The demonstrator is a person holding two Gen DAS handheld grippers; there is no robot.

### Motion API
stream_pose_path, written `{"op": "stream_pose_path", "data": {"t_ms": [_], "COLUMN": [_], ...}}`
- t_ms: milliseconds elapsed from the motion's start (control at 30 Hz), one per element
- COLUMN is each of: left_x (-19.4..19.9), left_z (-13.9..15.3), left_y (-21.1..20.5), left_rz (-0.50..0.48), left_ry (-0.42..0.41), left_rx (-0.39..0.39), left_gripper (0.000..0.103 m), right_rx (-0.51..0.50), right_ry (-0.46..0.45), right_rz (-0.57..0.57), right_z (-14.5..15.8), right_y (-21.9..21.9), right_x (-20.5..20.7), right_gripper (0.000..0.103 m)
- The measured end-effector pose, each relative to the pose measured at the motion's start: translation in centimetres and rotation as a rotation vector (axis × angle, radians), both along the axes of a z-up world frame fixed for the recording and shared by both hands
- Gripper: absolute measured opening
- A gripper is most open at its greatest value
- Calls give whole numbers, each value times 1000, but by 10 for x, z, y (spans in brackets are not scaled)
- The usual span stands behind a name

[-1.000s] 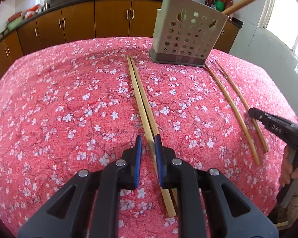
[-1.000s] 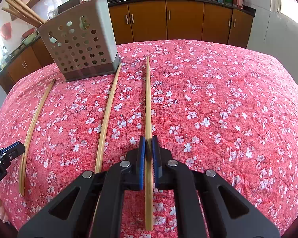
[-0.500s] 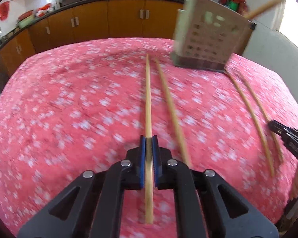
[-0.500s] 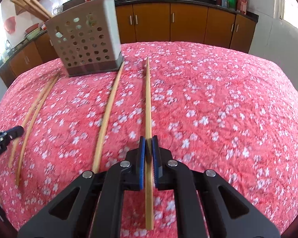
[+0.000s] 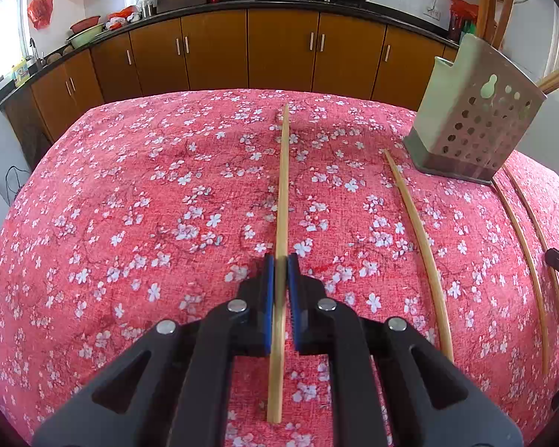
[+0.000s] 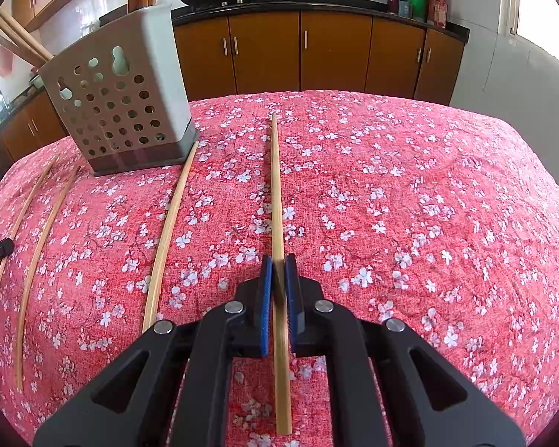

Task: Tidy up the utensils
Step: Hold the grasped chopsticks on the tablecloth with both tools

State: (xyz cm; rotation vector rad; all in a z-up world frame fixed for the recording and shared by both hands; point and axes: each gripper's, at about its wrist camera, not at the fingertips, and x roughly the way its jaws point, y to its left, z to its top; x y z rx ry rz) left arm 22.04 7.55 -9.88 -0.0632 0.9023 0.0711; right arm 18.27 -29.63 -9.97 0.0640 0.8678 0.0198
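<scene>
**Two chopsticks clamped, holder off to one side of each claw**

A bamboo chopstick is held in the left claw. Its long axis runs straight out toward twelve o'clock in the left wrist view, the far tip raised above the cloth and the near end projecting back between the claw arms. The blue pads are seen pressed on the stick, though the jaws are easing open very slightly while it remains between them. A second chopstick is gripped the same way in the right claw, whose jaws are closed tight on it; it too points to twelve o'clock.

The perforated utensil holder stands at about two o'clock from the left claw, and the same holder is seen at about ten o'clock from the right claw. It therefore lies between the two claws, and neither is clearly nearer. Chopsticks already stand in it. For either held stick to be dropped in, it is judged that it would have to be swung toward the holder and tipped toward upright, since the sticks now lie crosswise to the opening.

Three loose chopsticks are left on the surface, which is covered by a red floral tablecloth: one just beside the holder's near corner, and a pair beyond it, near the tip of the right claw at three o'clock.
</scene>
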Motion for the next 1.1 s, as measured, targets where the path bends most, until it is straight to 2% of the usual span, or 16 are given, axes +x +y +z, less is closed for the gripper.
{"op": "stream_pose_path", "data": {"t_ms": [1100], "left_x": [-3], "left_z": [0], "left_y": [0], "left_rz": [1], "left_ry": [-4], "left_rx": [-7], "left_gripper": [11], "right_rx": [-14], "right_ry": [-1], "right_rz": [-1], "right_z": [-1], "right_y": [1], "right_x": [0], "right_gripper": [8]}}
